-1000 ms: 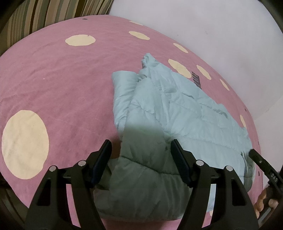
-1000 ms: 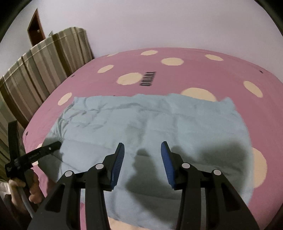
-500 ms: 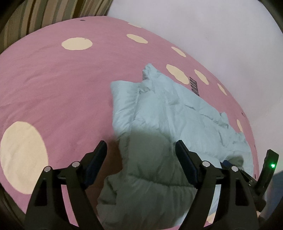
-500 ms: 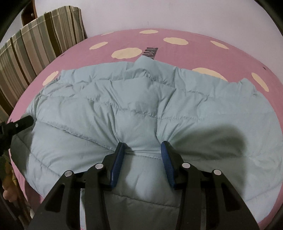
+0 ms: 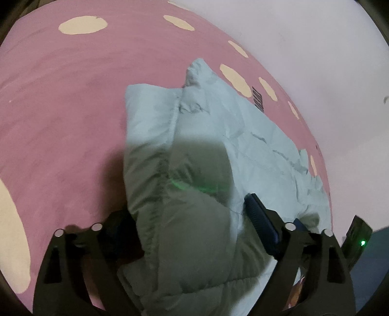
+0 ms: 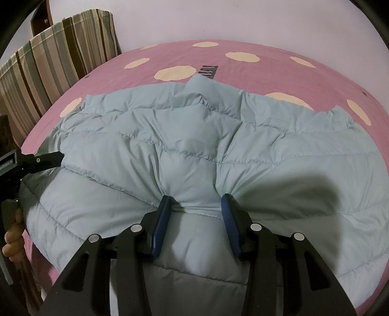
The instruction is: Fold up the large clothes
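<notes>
A pale blue quilted puffer jacket (image 6: 194, 145) lies spread on a pink bed with cream dots (image 6: 267, 65). My right gripper (image 6: 195, 206) is open, its blue pads pressed down into the jacket's near edge with padding bunched between them. In the left wrist view the jacket (image 5: 218, 136) runs away to the right. My left gripper (image 5: 187, 218) is open wide and straddles the jacket's near end; its left finger is partly hidden behind the fabric. The left gripper also shows at the jacket's left edge in the right wrist view (image 6: 41, 158).
A striped headboard or cushion (image 6: 48, 60) stands at the bed's left side. A pale wall (image 6: 243, 19) runs behind the bed. The bed's near edge (image 6: 34, 255) is at lower left, by the person's hand. Bare pink sheet (image 5: 60, 109) lies left of the jacket.
Both grippers have come down and forward onto the jacket. The right one now presses into the near edge and the fabric has bunched; the left one now straddles the near end.
</notes>
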`<control>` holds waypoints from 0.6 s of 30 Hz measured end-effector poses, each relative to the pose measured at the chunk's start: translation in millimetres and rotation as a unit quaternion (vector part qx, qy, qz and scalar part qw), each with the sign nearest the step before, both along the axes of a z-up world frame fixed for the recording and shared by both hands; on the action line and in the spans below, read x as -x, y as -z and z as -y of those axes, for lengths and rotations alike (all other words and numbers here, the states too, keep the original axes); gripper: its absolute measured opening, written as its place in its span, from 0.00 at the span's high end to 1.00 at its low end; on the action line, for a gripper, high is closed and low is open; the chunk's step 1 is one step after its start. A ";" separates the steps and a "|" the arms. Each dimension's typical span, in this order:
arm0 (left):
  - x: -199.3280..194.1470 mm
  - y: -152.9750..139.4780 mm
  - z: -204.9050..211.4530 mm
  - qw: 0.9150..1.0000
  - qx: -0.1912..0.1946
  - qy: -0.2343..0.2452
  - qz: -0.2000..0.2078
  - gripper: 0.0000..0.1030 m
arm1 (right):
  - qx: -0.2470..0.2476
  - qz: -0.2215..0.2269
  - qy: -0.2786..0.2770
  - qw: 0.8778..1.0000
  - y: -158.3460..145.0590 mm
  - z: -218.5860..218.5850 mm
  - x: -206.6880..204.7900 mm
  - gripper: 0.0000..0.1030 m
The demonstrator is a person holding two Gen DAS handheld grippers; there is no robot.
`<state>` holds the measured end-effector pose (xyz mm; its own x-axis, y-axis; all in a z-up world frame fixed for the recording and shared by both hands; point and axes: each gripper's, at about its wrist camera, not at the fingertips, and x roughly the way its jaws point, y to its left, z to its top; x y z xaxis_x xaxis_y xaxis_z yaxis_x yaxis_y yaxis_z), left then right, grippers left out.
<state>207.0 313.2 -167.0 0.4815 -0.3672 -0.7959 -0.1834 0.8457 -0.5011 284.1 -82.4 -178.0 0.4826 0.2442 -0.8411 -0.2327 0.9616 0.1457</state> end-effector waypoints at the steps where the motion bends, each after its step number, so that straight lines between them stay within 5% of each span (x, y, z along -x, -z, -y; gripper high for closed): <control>1: -0.5 0.5 2.1 1.000 -0.005 0.005 0.001 0.11 | 0.001 0.001 0.000 1.000 0.0 0.1 0.3 0.57; 5: -1.6 0.2 7.2 1.000 -0.015 0.005 0.002 0.12 | 0.000 0.003 -0.001 1.000 0.0 -0.1 0.6 0.57; 9: -0.7 -0.5 8.4 1.000 -0.014 0.005 0.003 0.23 | -0.001 0.004 -0.001 1.000 -0.2 -0.3 0.9 0.57; 18: -3.0 0.2 12.9 1.000 -0.023 0.008 0.008 0.25 | -0.001 0.004 -0.002 1.000 -0.1 0.0 1.1 0.57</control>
<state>210.1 300.3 -167.2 0.4878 -0.3376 -0.8050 -0.1618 0.8712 -0.4634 283.0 -82.4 -177.9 0.4882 0.2471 -0.8370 -0.2369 0.9606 0.1454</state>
